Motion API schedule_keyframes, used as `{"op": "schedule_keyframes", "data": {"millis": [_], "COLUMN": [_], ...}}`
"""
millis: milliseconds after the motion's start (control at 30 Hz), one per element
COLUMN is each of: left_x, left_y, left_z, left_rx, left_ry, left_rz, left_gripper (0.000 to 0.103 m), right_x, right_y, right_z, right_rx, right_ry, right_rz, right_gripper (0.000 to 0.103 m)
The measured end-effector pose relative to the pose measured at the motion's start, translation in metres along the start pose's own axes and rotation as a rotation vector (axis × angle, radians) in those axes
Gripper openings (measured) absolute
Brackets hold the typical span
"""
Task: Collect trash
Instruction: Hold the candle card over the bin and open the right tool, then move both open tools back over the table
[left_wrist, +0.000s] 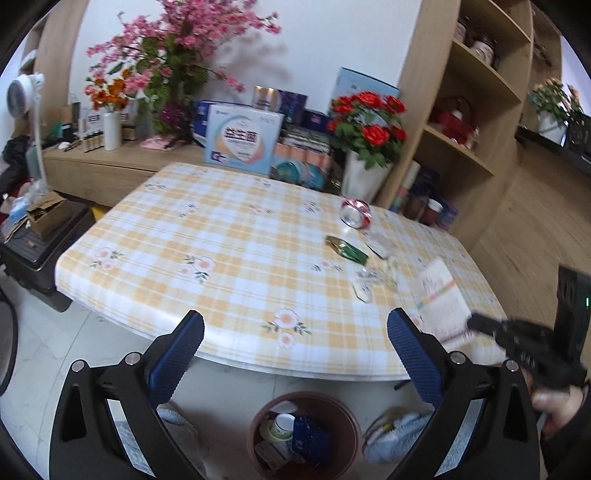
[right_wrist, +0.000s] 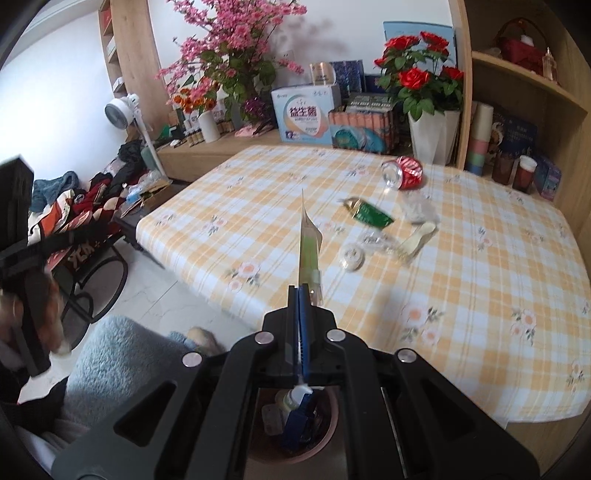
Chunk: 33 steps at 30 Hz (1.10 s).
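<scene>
My left gripper (left_wrist: 295, 334) is open, its blue pads wide apart with nothing between them, above a brown trash bin (left_wrist: 306, 395) on the floor that holds a few discarded items. My right gripper (right_wrist: 300, 291) is shut on a flat paper packet (right_wrist: 309, 251), seen edge-on here and face-on as the packet (left_wrist: 441, 302) in the left wrist view. The bin (right_wrist: 288, 457) lies just below this gripper. On the checked table (left_wrist: 221, 240) lie a crushed red can (left_wrist: 356, 213), a green wrapper (left_wrist: 347, 250) and clear plastic scraps (left_wrist: 367, 286).
The table's front edge curves just beyond the bin. Slippers (left_wrist: 391, 435) rest on the floor beside it. Rose pots (right_wrist: 432, 136), boxes (right_wrist: 304, 114) and wooden shelves (right_wrist: 517, 110) line the far side. A chair with clothes (right_wrist: 92, 221) stands at the left.
</scene>
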<state>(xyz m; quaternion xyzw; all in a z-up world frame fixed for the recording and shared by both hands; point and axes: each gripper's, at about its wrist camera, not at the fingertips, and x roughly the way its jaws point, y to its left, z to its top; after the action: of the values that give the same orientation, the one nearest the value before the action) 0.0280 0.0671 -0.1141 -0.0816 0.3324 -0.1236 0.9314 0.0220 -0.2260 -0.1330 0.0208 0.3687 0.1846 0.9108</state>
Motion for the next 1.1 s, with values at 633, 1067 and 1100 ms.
{"op": "schedule_keyframes", "data": {"millis": [633,1067,1100], "left_x": [-0.015,-0.006,-0.005], "left_y": [0.024,0.020,0.020], "left_z": [0.001,-0.002,-0.002], "left_rx": [-0.054,-0.026,-0.025], "left_ry": [-0.040,-0.018,-0.017], "left_rz": [0.062,0.058,0.057], "left_gripper": [0.097,0.097,0.097], "right_x": [0.021,0.024,0.021], "right_y": [0.029,0.016,0.012], "right_z": [-0.043,-0.041,-0.039], "right_rx": [0.006,0.042,0.043], "right_ry": [0.134,0.112,0.095], "right_rz": [0.081,-0.004,-0.037], "right_gripper": [0.005,0.065,0.082]}}
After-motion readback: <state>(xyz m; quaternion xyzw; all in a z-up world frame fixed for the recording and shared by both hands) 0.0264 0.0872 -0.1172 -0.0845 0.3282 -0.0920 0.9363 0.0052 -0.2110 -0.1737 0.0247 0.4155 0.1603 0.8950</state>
